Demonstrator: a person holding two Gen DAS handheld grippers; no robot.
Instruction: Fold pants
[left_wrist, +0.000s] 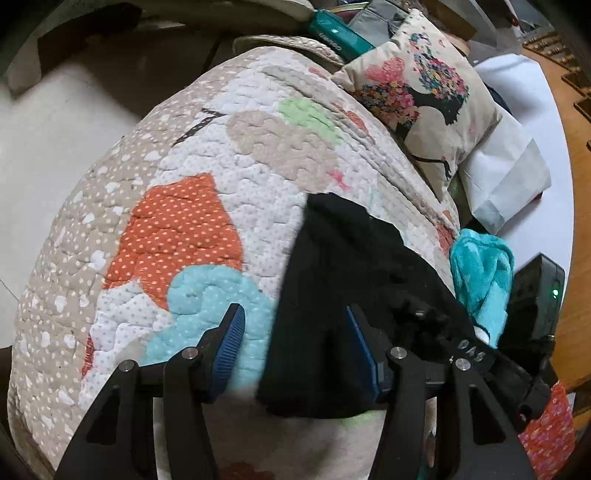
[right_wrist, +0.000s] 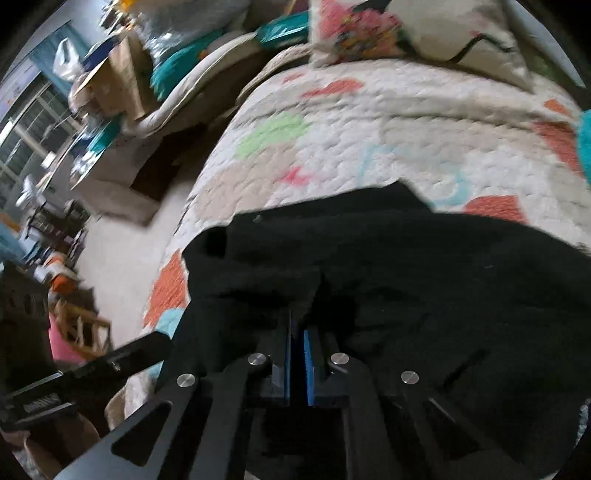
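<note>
quilted bed (left_wrist: 177, 229) | right fingers (right_wrist: 297, 332) pinch black pants (right_wrist: 406, 266), angled down

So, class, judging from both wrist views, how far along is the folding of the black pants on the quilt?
Done: nothing neat yet; the black pants lie bunched on the quilt. In hand: the right hand-held gripper is shut on the cloth, while the left hand-held gripper stands open at one edge. Left: flatten, then fold.
</note>
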